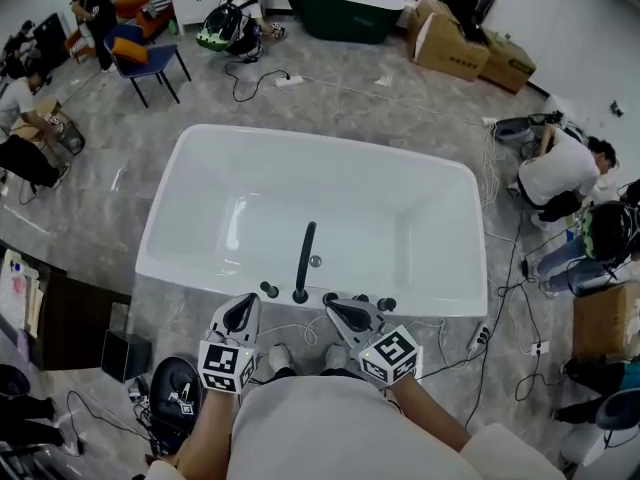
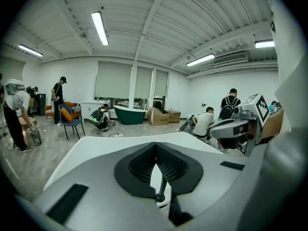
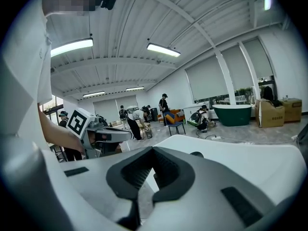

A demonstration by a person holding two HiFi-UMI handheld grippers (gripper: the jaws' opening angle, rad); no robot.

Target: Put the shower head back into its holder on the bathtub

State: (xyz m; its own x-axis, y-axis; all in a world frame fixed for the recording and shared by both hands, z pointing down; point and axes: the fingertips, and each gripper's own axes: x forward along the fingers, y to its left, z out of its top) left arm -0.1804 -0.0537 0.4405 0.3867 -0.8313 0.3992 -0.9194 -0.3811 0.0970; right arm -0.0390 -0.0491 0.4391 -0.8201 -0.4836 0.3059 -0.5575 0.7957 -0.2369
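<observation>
Your left claw (image 1: 241, 308) and right claw (image 1: 342, 310) are clenched empty at the tub's (image 1: 380, 218) near rim; the shower head (image 1: 305, 253) stands between them.

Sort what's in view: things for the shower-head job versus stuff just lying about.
Job:
white bathtub
black upright fitting on its near rim, probably the shower head in its holder
rim knobs

Lying about:
blue chair
green bathtub
cardboard boxes
floor cables
</observation>
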